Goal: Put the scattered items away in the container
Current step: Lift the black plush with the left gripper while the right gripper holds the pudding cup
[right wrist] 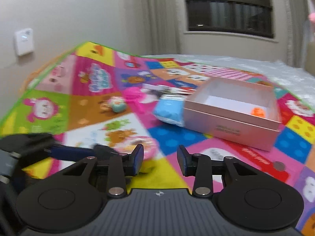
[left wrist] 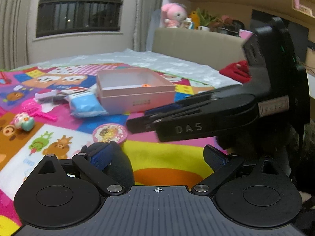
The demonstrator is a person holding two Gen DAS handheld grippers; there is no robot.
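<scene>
Pink box [left wrist: 135, 96] on patterned play mat [left wrist: 167, 157], blue packet [left wrist: 86, 106] touching its side. Left gripper [left wrist: 157, 157] jaws spread wide, nothing held. Right gripper [right wrist: 160, 159] jaws narrowed, gap empty. Orange toy [right wrist: 258, 111] inside box clear only in right view; red cloth [left wrist: 236, 70] and plush [left wrist: 173, 15] only in left.

Box [left wrist: 135, 94] on mat [left wrist: 167, 157], packet [left wrist: 84, 104] touching its left, ball [right wrist: 258, 111] inside

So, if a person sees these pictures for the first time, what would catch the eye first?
Probably the bright cartoon patchwork play mat that covers the bed. On it stands an open pink cardboard box, with a small orange toy in one corner. Beside the box lies a light blue soft packet, and farther along a pink plastic scoop and a round pink glitter disc.
</scene>
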